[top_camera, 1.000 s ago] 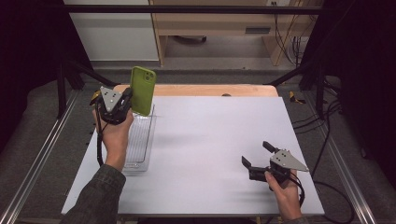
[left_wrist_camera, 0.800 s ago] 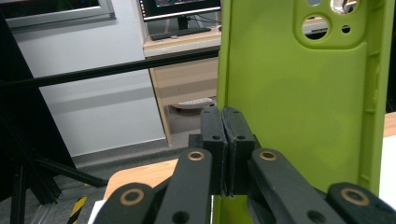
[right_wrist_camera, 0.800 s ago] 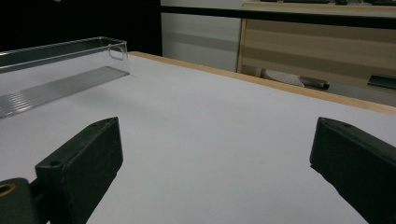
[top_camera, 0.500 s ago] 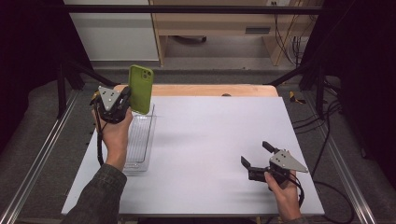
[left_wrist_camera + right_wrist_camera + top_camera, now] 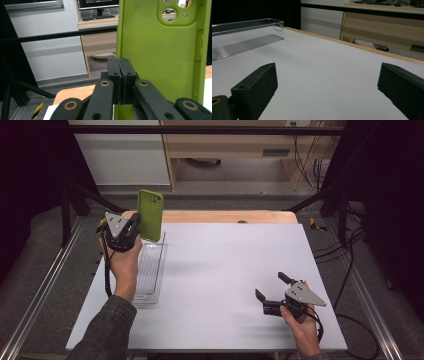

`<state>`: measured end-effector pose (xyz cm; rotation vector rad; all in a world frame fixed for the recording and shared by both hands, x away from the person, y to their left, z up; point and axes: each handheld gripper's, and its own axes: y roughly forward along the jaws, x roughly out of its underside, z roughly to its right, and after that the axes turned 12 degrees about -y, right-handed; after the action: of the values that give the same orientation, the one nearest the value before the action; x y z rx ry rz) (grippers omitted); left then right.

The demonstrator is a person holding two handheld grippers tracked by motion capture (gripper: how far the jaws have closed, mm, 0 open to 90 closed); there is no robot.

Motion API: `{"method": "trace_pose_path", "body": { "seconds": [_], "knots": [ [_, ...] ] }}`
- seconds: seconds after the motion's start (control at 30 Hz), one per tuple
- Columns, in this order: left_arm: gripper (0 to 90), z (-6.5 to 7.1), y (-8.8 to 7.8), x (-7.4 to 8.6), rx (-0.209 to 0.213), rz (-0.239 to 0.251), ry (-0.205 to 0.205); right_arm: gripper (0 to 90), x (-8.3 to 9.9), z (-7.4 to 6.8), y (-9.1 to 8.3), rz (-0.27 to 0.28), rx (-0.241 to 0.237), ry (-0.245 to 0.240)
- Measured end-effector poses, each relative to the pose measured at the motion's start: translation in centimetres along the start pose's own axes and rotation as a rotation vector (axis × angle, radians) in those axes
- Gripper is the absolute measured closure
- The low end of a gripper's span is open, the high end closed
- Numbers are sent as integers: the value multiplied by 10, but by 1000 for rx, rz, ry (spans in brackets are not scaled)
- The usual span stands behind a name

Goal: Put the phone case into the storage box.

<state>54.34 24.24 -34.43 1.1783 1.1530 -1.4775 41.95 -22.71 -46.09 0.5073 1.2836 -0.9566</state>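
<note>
Left gripper [image 5: 134, 227] is clamped on the edge of a green phone case [image 5: 150, 215], jaws pressed together on the case's side wall as seen in the left gripper view [image 5: 119, 75]; case [image 5: 160, 55] is held upright in the air, camera cutout at top, hollow side facing the camera. It hangs above the far end of a clear plastic tray [image 5: 150, 270], apart from it, not inside. Right gripper [image 5: 272, 292] sits low near the right front of the white table [image 5: 240, 255], jaws wide apart with nothing between them [image 5: 327, 82]; the tray [image 5: 244, 37] looks bare from that side, though its clear walls make this hard to confirm. Progress, judged: pick-up is done, case lifted and secured. Left to do: probably lower the case into the tray and release, or hand it across to the idle right gripper; which one is unclear. Placement not yet started.
</note>
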Motion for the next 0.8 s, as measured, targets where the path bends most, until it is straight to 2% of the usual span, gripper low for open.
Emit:
{"method": "trace_pose_path", "body": {
  "seconds": [0.37,0.8],
  "knots": [
    [877,-6,3,1,-20,-1,-27,28,0,-1,0,3,0,4],
    [877,-21,16,6,-69,-5,-67,28,0,-1,0,5,-1,2]
  ]
}}
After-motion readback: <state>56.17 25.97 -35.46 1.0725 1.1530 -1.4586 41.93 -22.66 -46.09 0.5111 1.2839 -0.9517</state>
